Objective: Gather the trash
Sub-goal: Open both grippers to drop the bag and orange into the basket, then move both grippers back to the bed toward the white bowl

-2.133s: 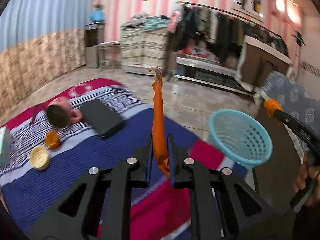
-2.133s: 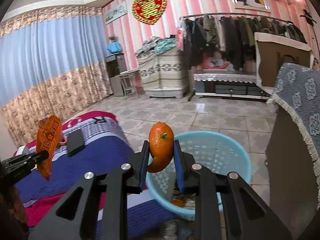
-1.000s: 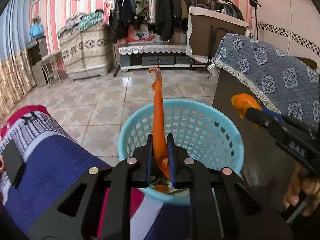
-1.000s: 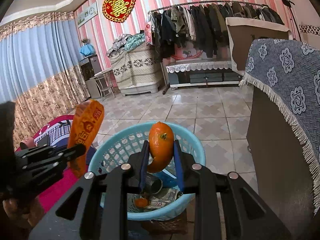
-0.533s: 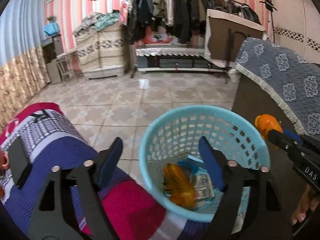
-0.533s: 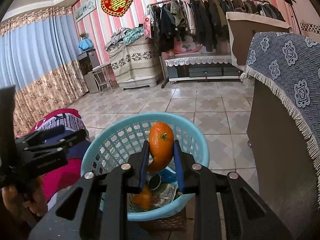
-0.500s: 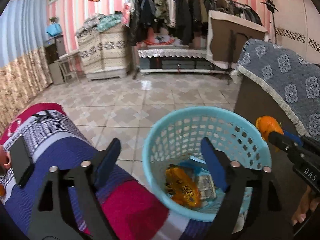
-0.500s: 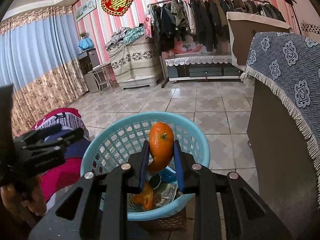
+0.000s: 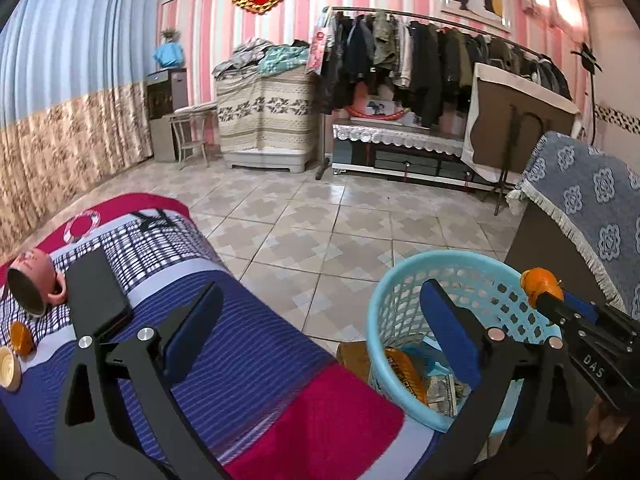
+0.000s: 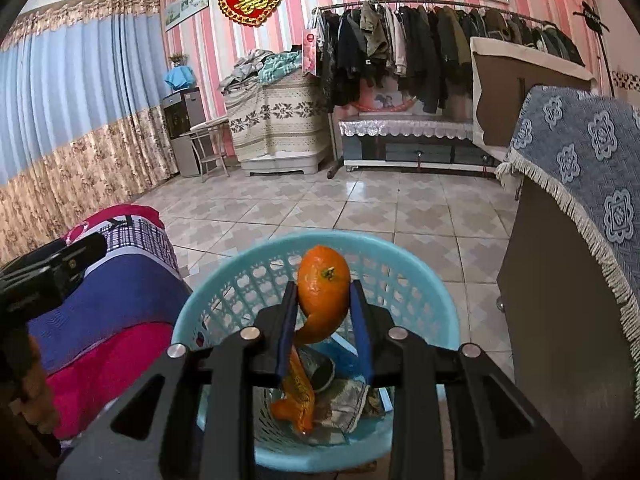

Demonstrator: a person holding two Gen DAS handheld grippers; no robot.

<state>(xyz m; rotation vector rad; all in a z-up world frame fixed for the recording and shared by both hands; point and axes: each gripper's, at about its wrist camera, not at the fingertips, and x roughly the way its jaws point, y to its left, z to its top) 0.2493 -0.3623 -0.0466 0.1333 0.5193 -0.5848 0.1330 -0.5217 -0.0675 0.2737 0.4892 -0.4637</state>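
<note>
Over the light-blue perforated plastic basket (image 10: 404,292) your right claw (image 10: 322,310) sits with the orange tangerine peel (image 10: 323,294) between its blue pads, jaws narrow and just easing apart; peel looks not yet free. Finish the release where you are: the peel is inside the rim line, so open fully and let it fall straight, don't swing. Wait until it clears the pads before you pull away, since the curled tail could catch on a finger.

Left claw (image 9: 320,332) is spread wide with nothing in it, having just opened; the orange snack wrapper (image 9: 404,372) already lies in the basket on crumpled paper.

Right wrist view gives you the peel-to-rim alignment and the basket's contents from above. Left wrist view alone shows what's left on the striped blue-and-red bedspread (image 9: 248,364): a pink mug on its side (image 9: 34,286), a black flat case (image 9: 96,294), a small orange piece (image 9: 20,338) and a pale round lid (image 9: 7,370) at the edge.
</note>
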